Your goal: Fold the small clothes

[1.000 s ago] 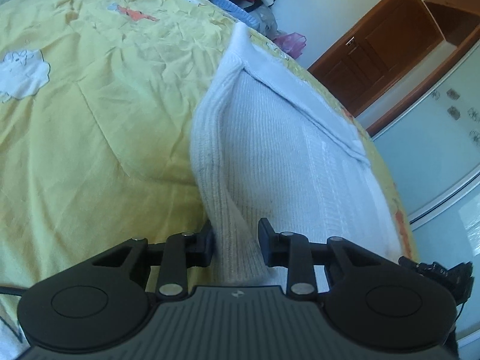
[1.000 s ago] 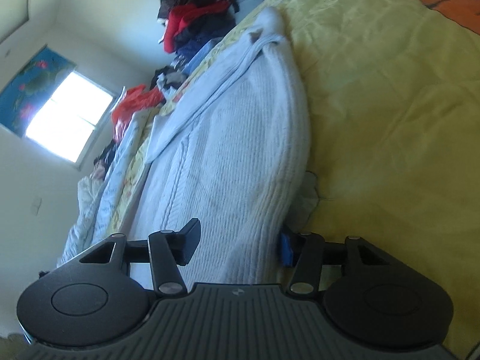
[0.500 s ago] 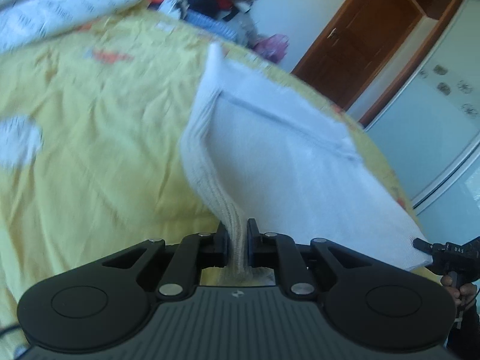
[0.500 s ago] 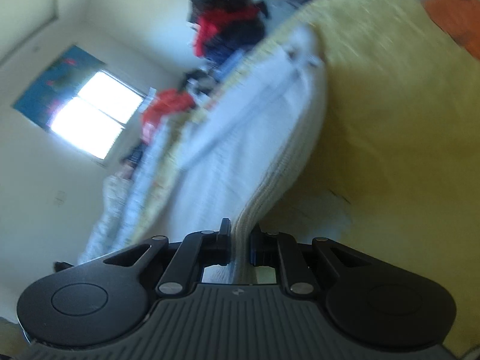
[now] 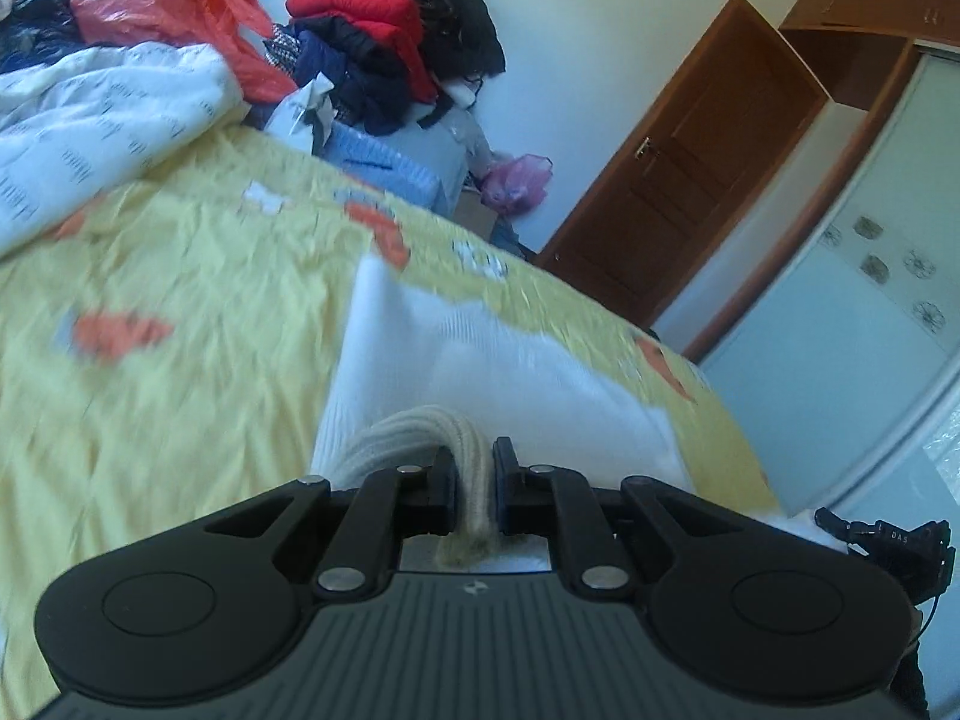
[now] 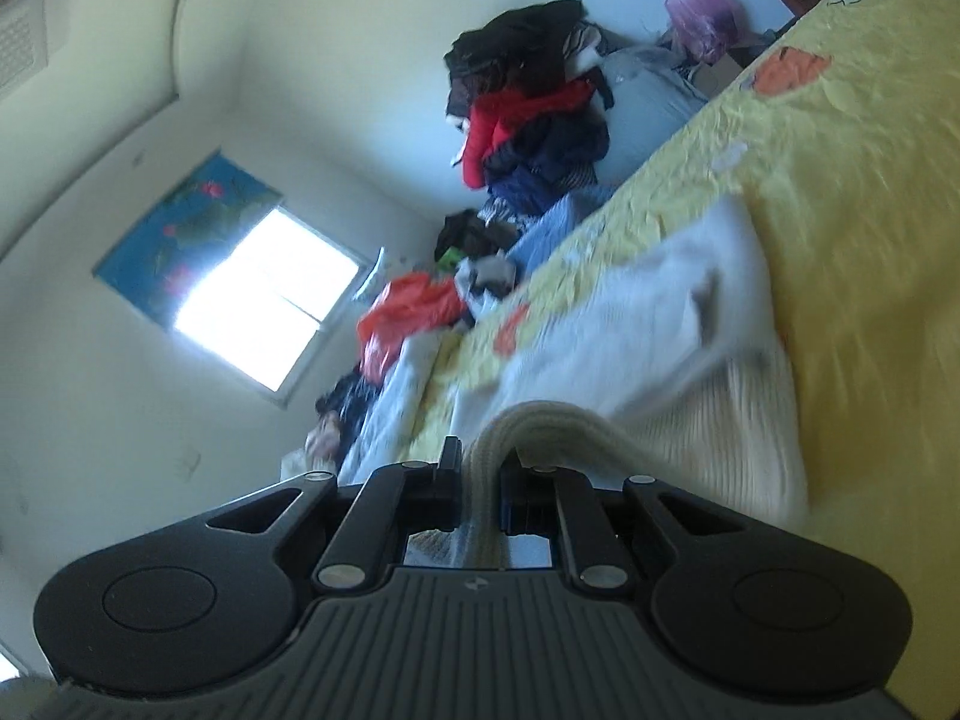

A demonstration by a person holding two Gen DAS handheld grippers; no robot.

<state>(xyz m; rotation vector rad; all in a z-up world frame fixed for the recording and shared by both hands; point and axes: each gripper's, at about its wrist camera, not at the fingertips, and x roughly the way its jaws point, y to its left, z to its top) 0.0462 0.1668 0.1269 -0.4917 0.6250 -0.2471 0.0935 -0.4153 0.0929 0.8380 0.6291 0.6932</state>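
A white ribbed-knit garment (image 5: 510,372) lies on a yellow bedspread with orange and white patches (image 5: 180,372), its far portion flat on the cloth and its near edge raised off the bed and bent over toward the cameras. In the left wrist view the cream ribbed hem of this garment is pinched between the black fingers of the left gripper (image 5: 474,474), whose jaws stand clenched on the fabric; a fold of the hem arches just above and to the left of the fingertips. In the right wrist view the same garment (image 6: 708,396) appears as a pale blurred band running along the bed, and the right gripper (image 6: 480,474) is likewise clamped on a thick roll of its cream ribbed edge, which loops up over the jaws. At the lower right edge of the left wrist view a black part of the other gripper is visible beside the garment's corner. Beyond the bedspread lie a white quilt with small dark print (image 5: 102,120), an orange-red plastic bag (image 5: 174,18) and a heap of red, navy and black clothes (image 5: 396,42) against a pale wall. A brown wooden door (image 5: 690,180) and a pale wardrobe panel with flower motifs (image 5: 852,324) stand to the right. The right wrist view also shows a bright window (image 6: 270,306) under a blue flowered blind (image 6: 186,222).
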